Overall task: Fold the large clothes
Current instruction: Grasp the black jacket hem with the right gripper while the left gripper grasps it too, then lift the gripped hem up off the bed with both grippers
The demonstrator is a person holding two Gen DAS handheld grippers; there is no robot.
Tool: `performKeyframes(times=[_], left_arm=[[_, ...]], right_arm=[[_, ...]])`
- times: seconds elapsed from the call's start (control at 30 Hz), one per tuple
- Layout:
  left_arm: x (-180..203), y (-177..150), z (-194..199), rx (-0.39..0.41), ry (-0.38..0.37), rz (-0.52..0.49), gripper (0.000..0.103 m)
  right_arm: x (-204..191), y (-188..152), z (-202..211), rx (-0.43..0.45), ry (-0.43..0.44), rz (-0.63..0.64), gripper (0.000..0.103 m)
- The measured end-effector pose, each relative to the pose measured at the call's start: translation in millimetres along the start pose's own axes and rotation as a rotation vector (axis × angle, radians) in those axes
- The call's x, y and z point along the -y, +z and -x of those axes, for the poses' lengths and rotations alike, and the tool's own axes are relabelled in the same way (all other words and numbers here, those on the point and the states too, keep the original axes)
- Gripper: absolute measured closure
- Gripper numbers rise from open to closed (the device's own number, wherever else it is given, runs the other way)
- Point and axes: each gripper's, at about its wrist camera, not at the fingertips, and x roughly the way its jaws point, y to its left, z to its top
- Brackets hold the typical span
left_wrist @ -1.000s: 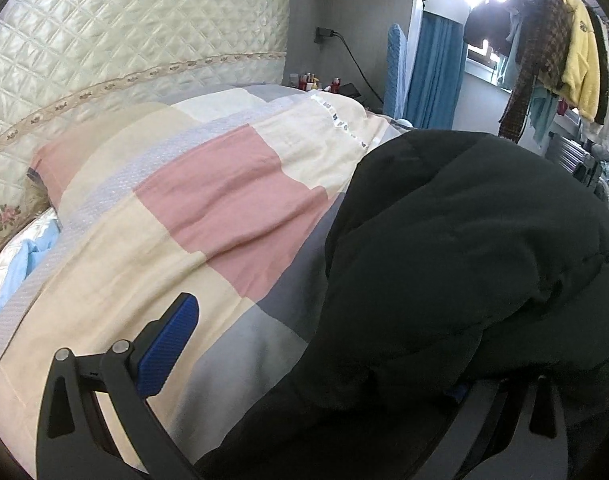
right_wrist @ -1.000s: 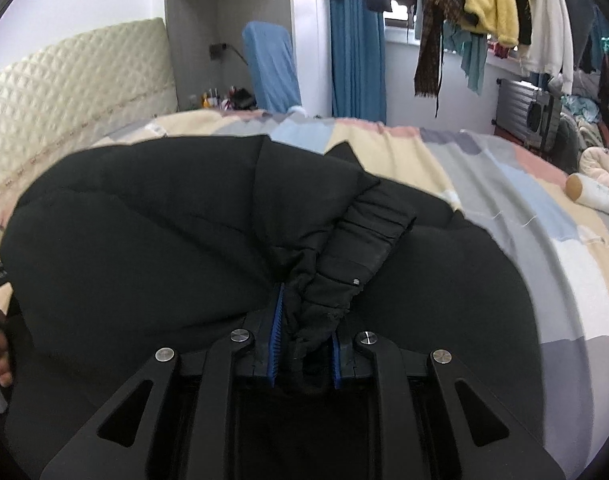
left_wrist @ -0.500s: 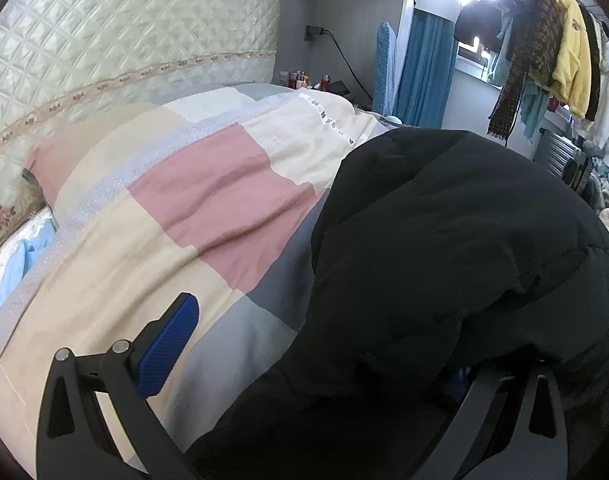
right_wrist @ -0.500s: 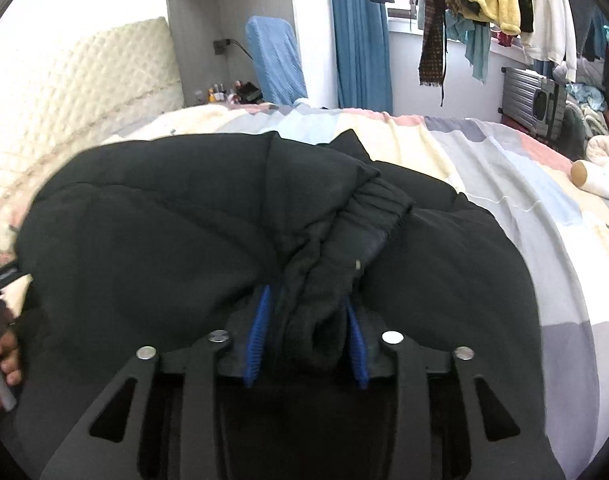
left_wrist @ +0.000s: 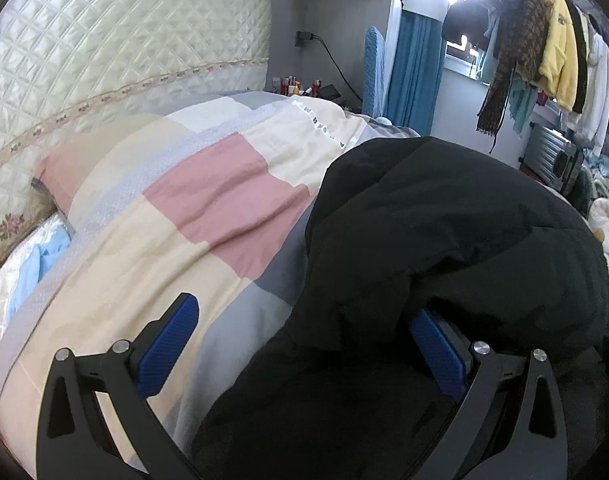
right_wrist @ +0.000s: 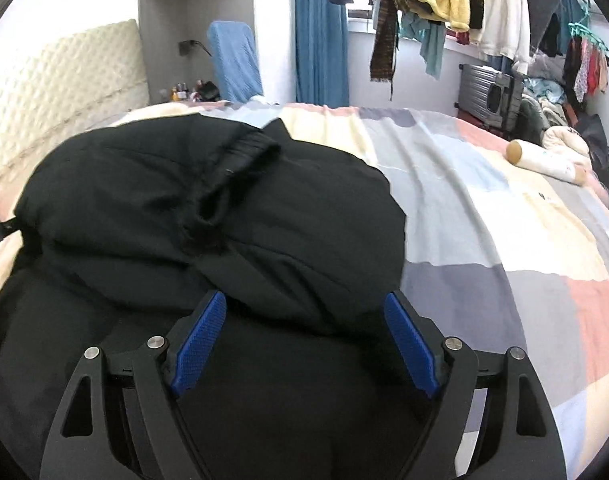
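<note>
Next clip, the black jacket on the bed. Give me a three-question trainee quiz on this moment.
1. True or false: the right gripper is clamped on the sleeve cuff.
2. What lies under the jacket? A) bare floor B) patchwork quilt C) wooden table
3. What colour are the finger pads?

Key: 1. False; its jaws have just been opening, and the cuff lies free on the jacket. 2. B. 3. Blue.

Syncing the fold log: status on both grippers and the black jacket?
Right gripper open, jaws just opened, sleeve cuff released. Left gripper open, black jacket draped over one finger. Jacket bunched on bed; nothing blocking.
</note>
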Motion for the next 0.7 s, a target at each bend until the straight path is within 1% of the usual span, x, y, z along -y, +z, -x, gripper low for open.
performKeyframes(times=[0.17, 0.27, 0.37, 0.43, 0.47, 0.53, 0.57, 0.63, 0.7], left_arm=[[0, -15, 10, -0.030, -0.006, 0.002, 0.001], [3, -23, 18, -0.053, -0.021, -0.009, 0.001], [7, -27, 25, -0.063, -0.044, -0.015, 0.001], [12, -29, 28, -0.059, -0.051, -0.027, 0.001], [15, -30, 28, -0.056, -0.053, -0.035, 0.001], [20, -32, 28, -0.055, -0.065, -0.044, 0.001], [21, -32, 27, -0.056, -0.072, -0.044, 0.001], [24, -33, 26, -0.057, -0.079, -0.051, 0.001], [26, -34, 26, -0.055, -0.079, -0.058, 0.001]], right_arm=[[10, -2, -21, -0.025, -0.013, 0.002, 0.023], [14, -2, -23, -0.003, -0.019, 0.013, 0.024], [12, -2, -28, 0.017, -0.044, 0.041, 0.031], [10, -1, -35, 0.012, -0.065, 0.063, 0.045], [10, -1, -39, 0.007, -0.067, 0.068, 0.049], [9, 0, -45, -0.010, -0.061, 0.077, 0.065], [7, 0, -47, -0.025, -0.054, 0.082, 0.068], [8, 2, -46, -0.026, -0.045, 0.067, 0.080], [15, 4, -40, -0.001, -0.037, 0.018, 0.084]])
